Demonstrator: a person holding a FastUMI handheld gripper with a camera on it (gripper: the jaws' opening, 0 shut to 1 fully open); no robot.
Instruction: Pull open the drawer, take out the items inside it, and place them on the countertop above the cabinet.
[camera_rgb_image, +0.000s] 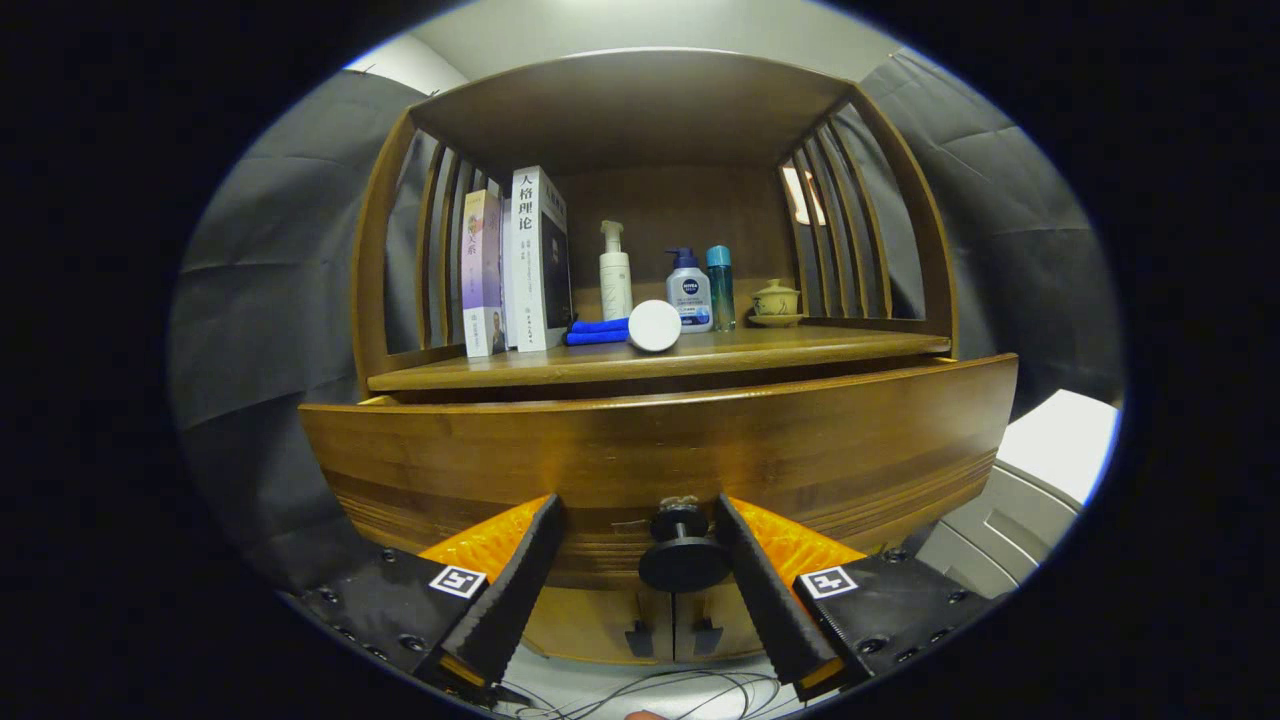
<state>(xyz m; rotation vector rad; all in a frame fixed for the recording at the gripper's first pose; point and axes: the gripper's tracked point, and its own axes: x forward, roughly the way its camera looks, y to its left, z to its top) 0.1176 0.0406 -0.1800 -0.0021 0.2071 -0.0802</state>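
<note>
The gripper (640, 515) is spread open, its fingers either side of the drawer's dark round knob (684, 553), the right one just beside it, neither pressing. The drawer (660, 450) is a broad curved front of banded brown wood, jutting out beneath the surface (800, 347), where books (515, 262), bottles (690, 290) and a blue cloth (598, 331) sit.

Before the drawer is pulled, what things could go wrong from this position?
1. The knob sits off-centre between the open fingers, close to the right one. On closing, the left finger would likely arrive late and the grip may slip.
2. The white jar lies on its side near the countertop edge above the drawer. A sharp pull might make it roll off.
</note>
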